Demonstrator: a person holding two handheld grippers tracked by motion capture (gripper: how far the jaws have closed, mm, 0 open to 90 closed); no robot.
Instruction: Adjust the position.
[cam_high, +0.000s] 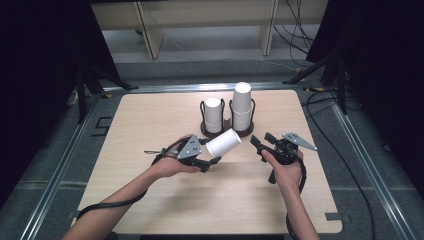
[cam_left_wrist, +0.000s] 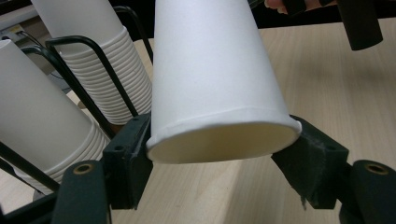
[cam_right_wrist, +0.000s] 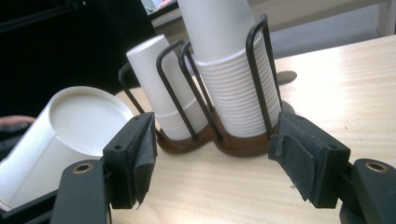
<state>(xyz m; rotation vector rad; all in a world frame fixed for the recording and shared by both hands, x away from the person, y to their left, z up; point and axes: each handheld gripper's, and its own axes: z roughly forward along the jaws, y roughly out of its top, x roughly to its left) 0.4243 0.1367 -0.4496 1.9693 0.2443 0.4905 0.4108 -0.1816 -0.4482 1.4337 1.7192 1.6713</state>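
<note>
A pale wood-grain bench (cam_high: 150, 200) with rounded corners is standing on grey flooring between dark curtains. Near its centre, the left gripper (cam_high: 216, 160) is clamping a smooth white tapered paper cup (cam_high: 223, 143) by the rim, while the right gripper (cam_high: 259, 141) is hovering wide open with nothing between its jaws, facing the black wire cup holder (cam_high: 227, 131) toward the far edge.

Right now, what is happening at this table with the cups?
A person works with a pair of tongs in each hand. The left tongs hold one white paper cup by its open rim, tilted with its closed bottom toward the cup holder. That wire holder stands at the far middle of the wooden table and carries two stacks of cups, the right stack taller than the left stack. The right tongs are open, hold nothing, and point toward the held cup.
</note>
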